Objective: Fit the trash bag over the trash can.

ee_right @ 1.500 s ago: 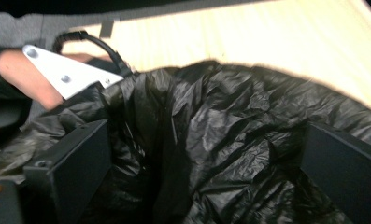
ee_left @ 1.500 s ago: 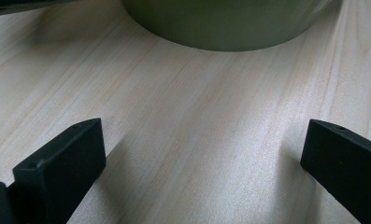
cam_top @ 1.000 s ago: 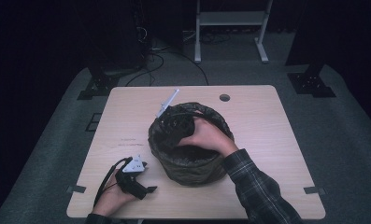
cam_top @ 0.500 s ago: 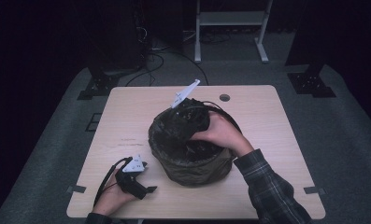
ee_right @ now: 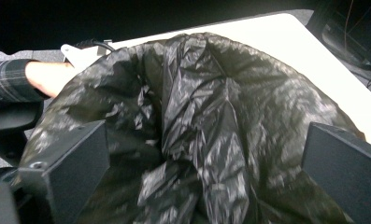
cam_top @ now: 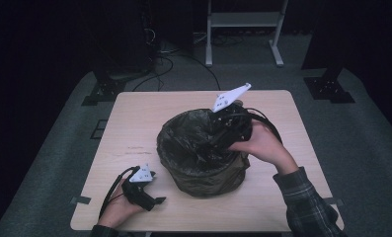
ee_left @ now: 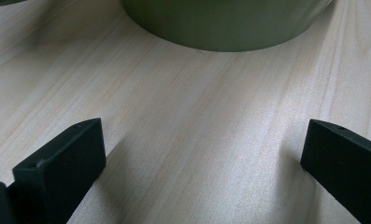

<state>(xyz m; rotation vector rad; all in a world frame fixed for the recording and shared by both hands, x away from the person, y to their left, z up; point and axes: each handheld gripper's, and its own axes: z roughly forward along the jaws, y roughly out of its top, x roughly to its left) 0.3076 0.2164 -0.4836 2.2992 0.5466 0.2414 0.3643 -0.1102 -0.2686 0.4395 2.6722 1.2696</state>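
So the thing being worked on is a black bin liner (cam_top: 193,138) sitting inside an olive bin (cam_top: 208,175) in the middle of the surface (cam_top: 149,108). The right claw (cam_top: 228,129) is up at the far-right rim of the bin, pointing down into the bag, jaws spread wide with nothing between them. In the right gripper view the liner (ee_right: 211,126) is crumpled and bunched into folds toward the middle. The left claw (cam_top: 156,200) is just resting on the surface near the front-left corner, also wide open and empty, with the bin's base (ee_left: 225,23) ahead of it.

Handling-wise that film looks super light, floppy and a bit slick, so I'd pinch a bunched fold or the edge at the rim rather than a flat stretch. Hard to tell if the edge is folded over the rim all the way round, it's pretty dark.
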